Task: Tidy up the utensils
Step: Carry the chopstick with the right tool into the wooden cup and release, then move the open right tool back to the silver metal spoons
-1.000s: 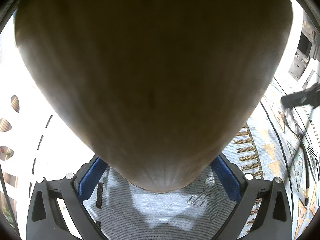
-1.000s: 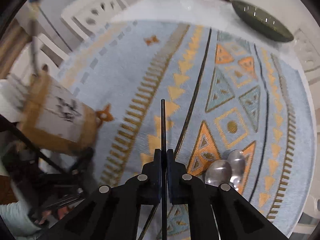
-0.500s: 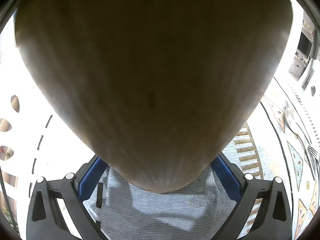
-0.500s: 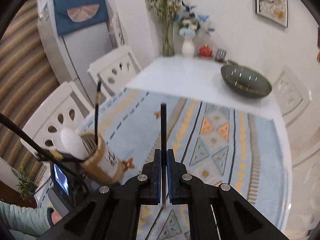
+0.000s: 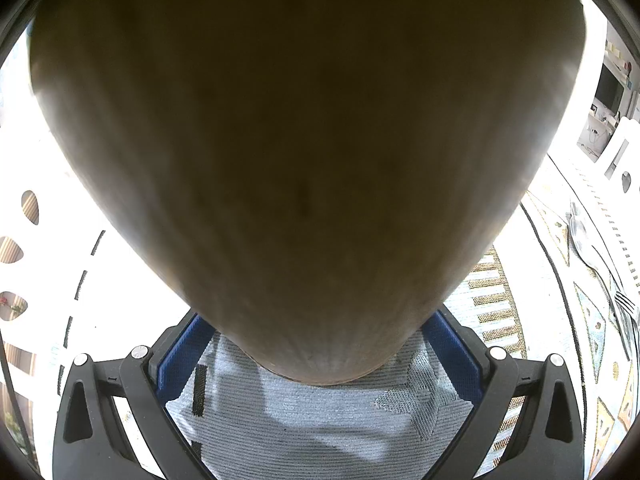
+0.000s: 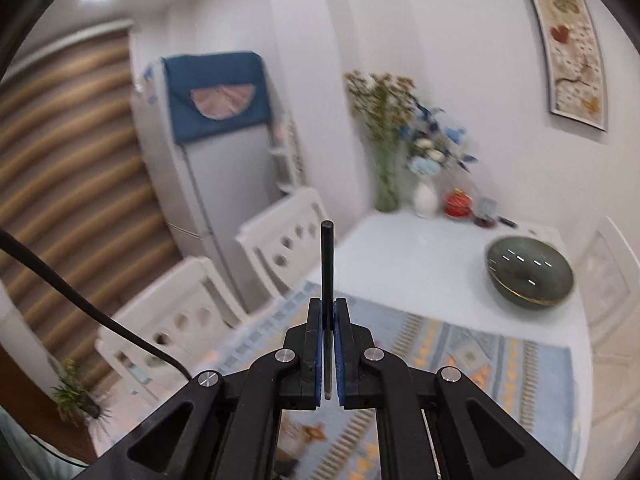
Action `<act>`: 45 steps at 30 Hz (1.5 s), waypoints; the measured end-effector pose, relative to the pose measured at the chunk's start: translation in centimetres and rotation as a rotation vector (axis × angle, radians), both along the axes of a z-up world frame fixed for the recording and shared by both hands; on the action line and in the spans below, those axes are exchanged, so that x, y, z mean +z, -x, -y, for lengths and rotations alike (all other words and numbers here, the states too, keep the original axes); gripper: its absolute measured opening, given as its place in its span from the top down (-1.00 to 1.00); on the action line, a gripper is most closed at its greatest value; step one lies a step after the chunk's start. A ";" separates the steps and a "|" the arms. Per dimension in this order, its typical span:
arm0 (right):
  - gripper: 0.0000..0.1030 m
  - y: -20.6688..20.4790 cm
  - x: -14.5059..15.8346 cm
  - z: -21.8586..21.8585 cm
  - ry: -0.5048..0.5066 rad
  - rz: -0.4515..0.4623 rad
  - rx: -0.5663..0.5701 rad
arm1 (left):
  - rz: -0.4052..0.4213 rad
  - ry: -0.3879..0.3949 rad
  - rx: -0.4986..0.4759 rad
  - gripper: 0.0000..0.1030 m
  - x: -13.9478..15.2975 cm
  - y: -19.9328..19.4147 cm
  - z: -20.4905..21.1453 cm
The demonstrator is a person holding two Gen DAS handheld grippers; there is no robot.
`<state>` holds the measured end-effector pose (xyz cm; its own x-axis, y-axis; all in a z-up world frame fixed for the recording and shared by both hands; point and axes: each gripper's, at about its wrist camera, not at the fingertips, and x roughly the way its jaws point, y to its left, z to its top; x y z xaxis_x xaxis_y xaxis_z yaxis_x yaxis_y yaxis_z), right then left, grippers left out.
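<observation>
Chopstick (image 6: 327,264), thin and black, stands pinched between the blue pads of the right gripper (image 6: 328,320), whose jaws are nearly closed on it; the rod sticks up past the fingertips and its lower end shows in the narrow gap below. Beyond it lie a white table (image 6: 420,264) with a dark green bowl (image 6: 530,276), a glass vase of dried flowers (image 6: 386,184), a small white vase (image 6: 425,200) and a red item too blurred to name. A patterned blue mat (image 6: 460,344) covers the near part of the table, with white chairs (image 6: 288,236) on its left.

In the left wrist view a wide wooden utensil holder (image 5: 304,152) fills most of the frame, gripped between the blue pads of the left gripper (image 5: 320,344), jaws spread wide around its base. It rests on the woven mat (image 5: 320,420). At the far right edge a spoon (image 5: 580,228) and a fork (image 5: 626,308) lie on the mat, well apart from the holder
</observation>
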<state>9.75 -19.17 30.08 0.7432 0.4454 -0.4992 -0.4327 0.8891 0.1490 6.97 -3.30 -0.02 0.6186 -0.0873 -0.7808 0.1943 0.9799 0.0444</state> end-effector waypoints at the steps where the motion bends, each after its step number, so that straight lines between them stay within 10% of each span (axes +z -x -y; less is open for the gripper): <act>1: 0.91 -0.1 0.4 -0.4 -0.016 0.005 0.021 | 0.000 0.000 0.000 -0.99 0.0 0.0 0.0; 24: 0.91 -0.3 -1.8 -5.2 -0.025 -0.061 0.164 | 0.000 0.001 0.000 -0.99 -0.1 -0.1 -0.2; 45: 0.57 0.2 -0.5 -0.6 -0.127 -0.114 0.112 | 0.000 0.002 0.001 -0.99 -0.3 -0.3 -0.5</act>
